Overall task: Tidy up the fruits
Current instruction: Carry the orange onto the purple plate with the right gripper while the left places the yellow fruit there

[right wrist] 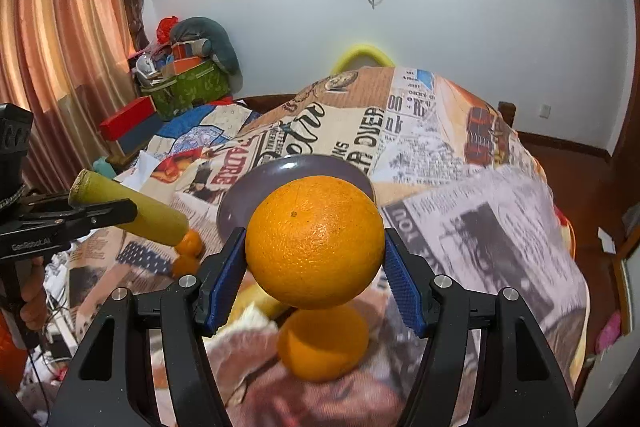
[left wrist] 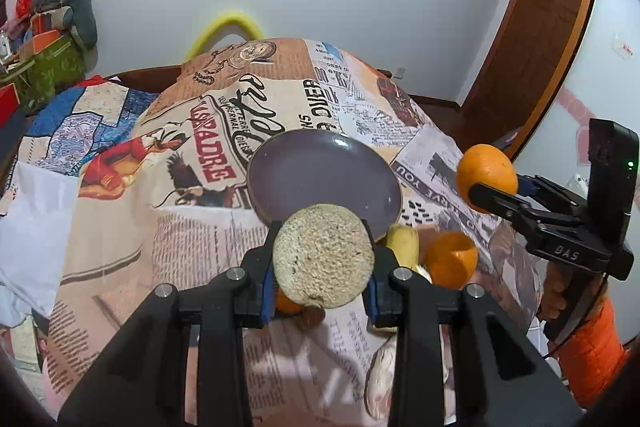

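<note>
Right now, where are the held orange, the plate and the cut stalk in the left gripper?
held orange [right wrist: 314,241]: right wrist view, centre of its peel.
plate [left wrist: 320,171]: left wrist view, bare inner surface.
cut stalk [left wrist: 324,255]: left wrist view, middle of its cut end.

Colours on the newsprint cloth
The plate [left wrist: 320,163] was grey-purple, the orange [right wrist: 315,241] bright, the cloth [left wrist: 200,155] patterned with newspaper print.

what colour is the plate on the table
Greyish purple, plain and glossy; the plate shows best in the left wrist view.
</note>
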Demonstrator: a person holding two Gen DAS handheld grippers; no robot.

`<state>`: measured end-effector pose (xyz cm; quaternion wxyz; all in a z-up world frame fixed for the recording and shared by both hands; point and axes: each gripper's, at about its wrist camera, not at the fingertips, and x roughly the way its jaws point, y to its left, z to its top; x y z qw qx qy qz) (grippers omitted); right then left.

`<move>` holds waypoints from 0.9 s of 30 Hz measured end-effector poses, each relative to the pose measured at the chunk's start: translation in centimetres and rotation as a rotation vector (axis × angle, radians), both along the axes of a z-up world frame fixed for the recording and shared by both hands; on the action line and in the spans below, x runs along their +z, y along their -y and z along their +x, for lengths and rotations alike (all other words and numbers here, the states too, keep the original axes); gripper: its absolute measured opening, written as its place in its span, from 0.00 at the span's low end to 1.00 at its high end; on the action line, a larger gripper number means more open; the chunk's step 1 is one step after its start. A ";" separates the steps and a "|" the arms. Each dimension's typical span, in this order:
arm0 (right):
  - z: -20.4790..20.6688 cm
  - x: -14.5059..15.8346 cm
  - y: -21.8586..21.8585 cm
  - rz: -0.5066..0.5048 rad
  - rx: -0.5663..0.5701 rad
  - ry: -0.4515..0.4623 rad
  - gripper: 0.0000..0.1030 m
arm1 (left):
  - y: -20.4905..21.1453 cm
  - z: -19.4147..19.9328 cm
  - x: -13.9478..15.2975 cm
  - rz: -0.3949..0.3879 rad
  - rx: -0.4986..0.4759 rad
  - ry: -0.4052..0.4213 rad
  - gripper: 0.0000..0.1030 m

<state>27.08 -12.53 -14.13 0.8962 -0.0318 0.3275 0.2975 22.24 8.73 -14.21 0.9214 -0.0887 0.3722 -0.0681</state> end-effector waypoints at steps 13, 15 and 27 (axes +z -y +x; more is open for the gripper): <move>5.8 -1.7 -2.5 -0.070 0.049 -0.031 0.61 | 0.8 6.1 -1.7 0.007 -0.042 -0.041 0.33; 6.6 -2.1 -2.9 -0.085 0.059 -0.043 0.61 | 0.9 7.3 -2.3 -0.018 -0.070 -0.073 0.33; 10.2 -4.7 -5.0 -0.158 0.126 -0.106 0.61 | 1.4 11.9 -5.0 -0.047 -0.115 -0.181 0.33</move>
